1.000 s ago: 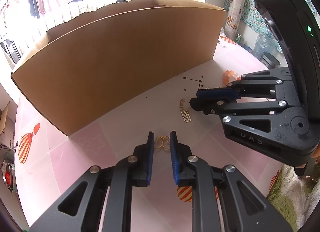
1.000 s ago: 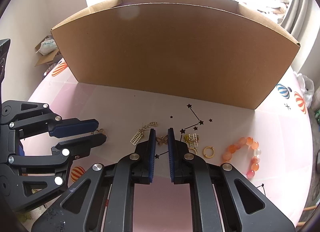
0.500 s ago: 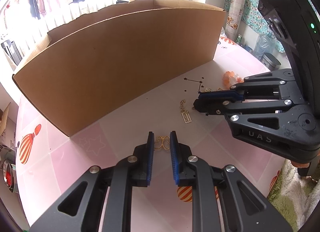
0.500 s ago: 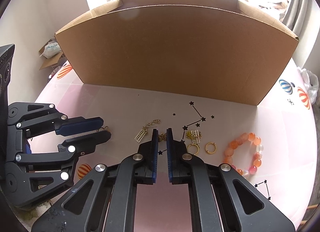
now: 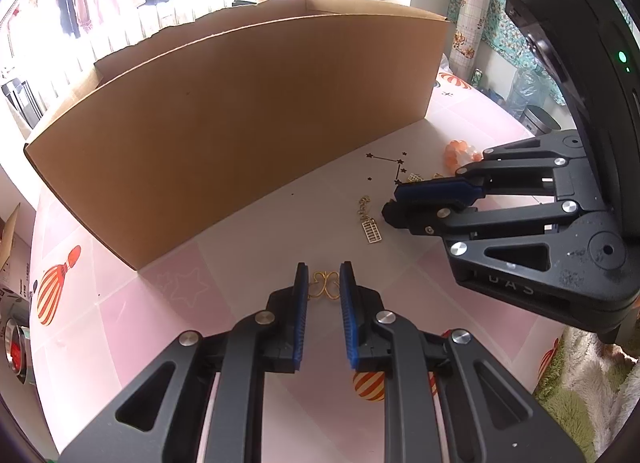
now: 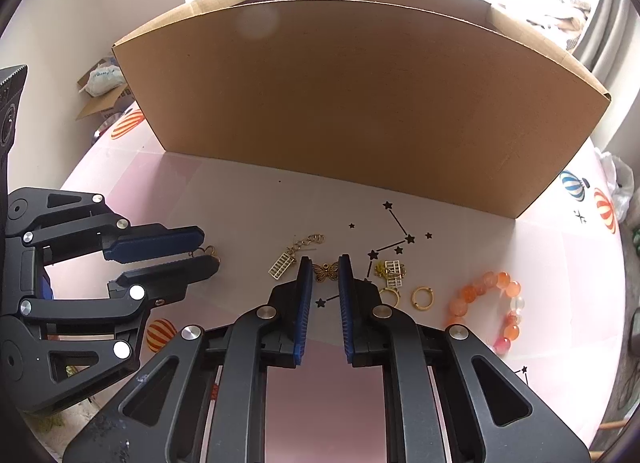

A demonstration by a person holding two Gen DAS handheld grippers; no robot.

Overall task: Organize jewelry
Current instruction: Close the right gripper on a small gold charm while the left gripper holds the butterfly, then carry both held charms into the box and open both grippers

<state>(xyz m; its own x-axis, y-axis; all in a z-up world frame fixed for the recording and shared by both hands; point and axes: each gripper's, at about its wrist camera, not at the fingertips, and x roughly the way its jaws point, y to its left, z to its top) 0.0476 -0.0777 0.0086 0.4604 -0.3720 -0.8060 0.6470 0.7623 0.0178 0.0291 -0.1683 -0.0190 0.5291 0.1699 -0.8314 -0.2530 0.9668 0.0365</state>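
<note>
On the pink table [image 5: 248,263], as the left wrist camera saw it, the left gripper [image 5: 324,283] sat low with its jaws parted a little, a gold wire charm [image 5: 325,288] lying on the cloth between the blue pads [image 5: 301,315]; whether the pads touched it could not be told. Behind it stood a cardboard box [image 5: 248,119], its tall near wall hiding whatever was inside. To the right the other gripper [image 5: 394,203] reached in sideways with its jaws slightly apart. Just beside its tip lay a gold abacus charm on a short chain [image 5: 370,225], and farther back a bit of an orange bead bracelet [image 5: 458,153] showed past the fingers.

From the right wrist camera, the right gripper [image 6: 325,269] had its jaws narrowly parted on either side of a gold butterfly charm [image 6: 325,271], which rested on the table [image 6: 240,203]; contact with the pads could not be judged. Left of it lay the abacus charm [image 6: 285,263]. Right of it were a small gold cluster [image 6: 390,269], two gold rings [image 6: 422,297] and the bead bracelet [image 6: 490,303], all loose on the cloth. The left gripper [image 6: 208,253] showed at the left, jaws slightly apart around the wire charm [image 6: 206,250]. The box [image 6: 360,103] stood behind all the jewelry, its contents out of sight.
</note>
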